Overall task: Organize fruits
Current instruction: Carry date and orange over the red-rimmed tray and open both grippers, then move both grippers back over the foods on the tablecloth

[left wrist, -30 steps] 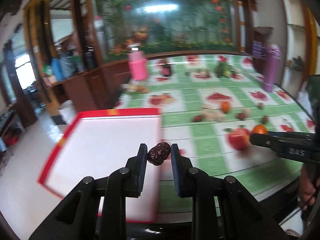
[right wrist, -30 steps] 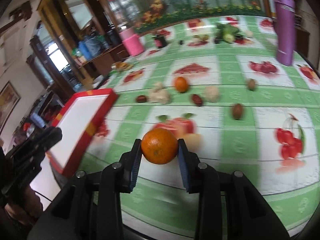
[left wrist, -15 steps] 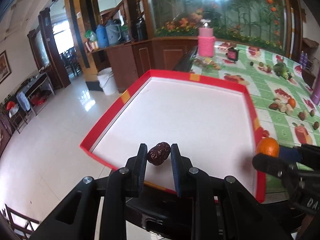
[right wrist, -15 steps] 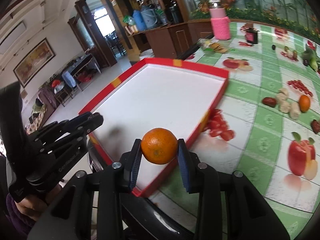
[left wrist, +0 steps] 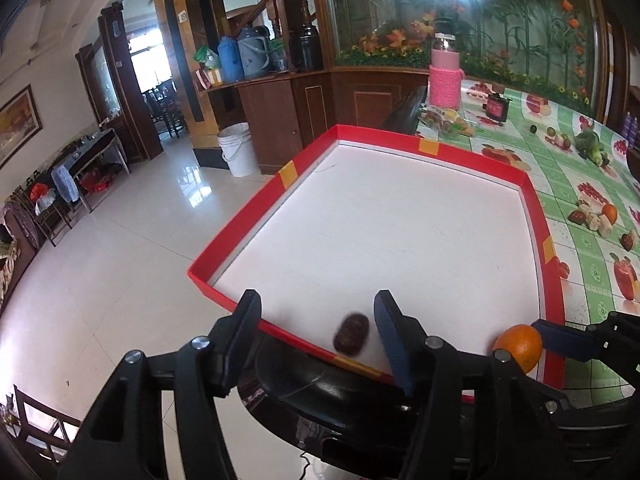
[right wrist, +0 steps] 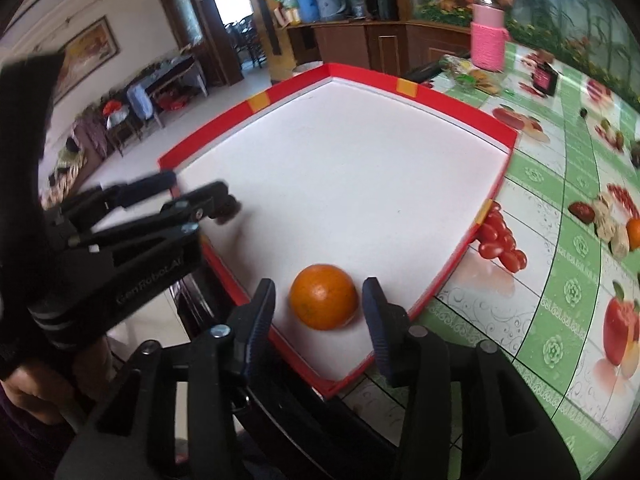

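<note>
A red-rimmed white tray [left wrist: 532, 200] [right wrist: 496, 132] lies at the table's near left corner. My left gripper [left wrist: 318, 312] hangs over the tray's near edge with its jaws opening; a dark red date [left wrist: 351, 333] is loose between them, blurred, touching neither pad. My right gripper [right wrist: 319, 300] is over the tray's near right corner, jaws opening, with an orange [right wrist: 323, 296] resting on the tray floor between the pads, gaps on both sides. The orange [left wrist: 519, 346] and the right gripper's fingers [left wrist: 560, 334] show at the lower right of the left wrist view. The left gripper [right wrist: 196, 196] shows at left in the right wrist view.
More fruits and nuts [left wrist: 600, 218] [right wrist: 608, 220] lie on the green fruit-print tablecloth [right wrist: 568, 292] right of the tray. A pink knitted jar [left wrist: 445, 80] stands at the far edge. The tiled floor [left wrist: 112, 280] drops off left of the tray. A hand [right wrist: 24, 384] holds the left gripper.
Both grippers swung from over the tablecloth to the tray's near edge and dropped lower. Both jaws have spread; the date and the orange have left the pads.
</note>
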Tool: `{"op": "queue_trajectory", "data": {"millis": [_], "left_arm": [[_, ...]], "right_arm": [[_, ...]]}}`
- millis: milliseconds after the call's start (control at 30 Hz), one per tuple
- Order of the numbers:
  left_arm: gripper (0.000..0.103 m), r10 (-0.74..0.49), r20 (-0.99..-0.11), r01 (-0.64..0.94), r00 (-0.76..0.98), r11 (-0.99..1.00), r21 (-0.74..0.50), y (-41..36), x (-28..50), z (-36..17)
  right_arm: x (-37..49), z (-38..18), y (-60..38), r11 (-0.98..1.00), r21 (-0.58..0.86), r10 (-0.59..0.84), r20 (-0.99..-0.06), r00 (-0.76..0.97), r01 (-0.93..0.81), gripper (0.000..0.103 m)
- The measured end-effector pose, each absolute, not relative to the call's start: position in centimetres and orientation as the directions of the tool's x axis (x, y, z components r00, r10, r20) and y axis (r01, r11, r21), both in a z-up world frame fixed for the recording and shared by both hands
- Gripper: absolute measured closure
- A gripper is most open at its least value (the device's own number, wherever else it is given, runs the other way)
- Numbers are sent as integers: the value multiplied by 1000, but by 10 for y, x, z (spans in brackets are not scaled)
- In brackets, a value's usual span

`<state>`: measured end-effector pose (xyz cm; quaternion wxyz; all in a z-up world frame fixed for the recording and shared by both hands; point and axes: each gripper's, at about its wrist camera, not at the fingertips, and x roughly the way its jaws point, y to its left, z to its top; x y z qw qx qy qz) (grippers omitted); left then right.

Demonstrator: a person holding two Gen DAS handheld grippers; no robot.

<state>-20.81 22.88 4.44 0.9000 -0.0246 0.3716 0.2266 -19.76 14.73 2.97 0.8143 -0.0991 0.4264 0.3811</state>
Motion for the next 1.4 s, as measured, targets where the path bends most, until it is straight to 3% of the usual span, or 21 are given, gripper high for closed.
{"op": "queue_trajectory", "data": {"millis": [567, 767, 967, 1400], "left_arm": [[43, 358, -697, -393, 622, 912, 118, 222, -206, 52], [40, 327, -694, -336, 641, 933, 130, 199, -202, 56], [40, 290, -697, -275, 655, 952, 138, 174, -199, 61], [38, 184, -714, -111, 676, 983, 148, 110, -183, 66]], "right_arm": [[-187, 32, 128, 616, 207, 522, -830, 197, -760, 55], [-187, 43, 98, 640, 281, 598, -767, 233, -715, 54], [-178, 57, 37, 693, 344, 641, -697, 322, -633, 54], [-150, 38, -133, 877, 369, 480, -711, 514, -309, 54]]}}
